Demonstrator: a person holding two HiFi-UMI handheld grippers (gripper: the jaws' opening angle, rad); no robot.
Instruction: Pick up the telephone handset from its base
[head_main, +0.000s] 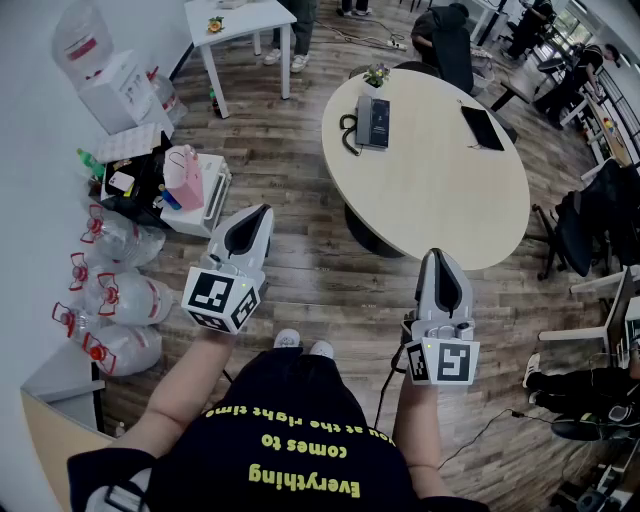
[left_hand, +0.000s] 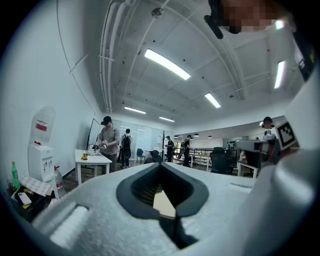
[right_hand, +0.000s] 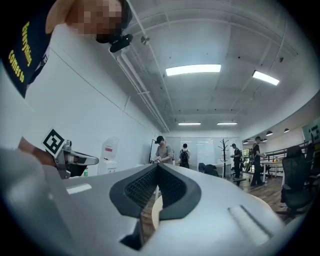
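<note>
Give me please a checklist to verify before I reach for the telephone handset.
1. Telephone on the round table: ok.
2. Handset on its base: ok, it looks seated.
3. Left gripper empty: ok, jaws shut.
4. Right gripper empty: ok, jaws shut.
5. Jaws open for a grasp: not ok.
6. Gripper close to the telephone: not ok, both are short of the table.

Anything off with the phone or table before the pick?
Nothing stands out. The phone lies flat on the table, handset seemingly on its base, cord looped at the table's edge. The left gripper and right gripper are shut, empty and short of the table. Water jugs lie heaped by the wall.
</note>
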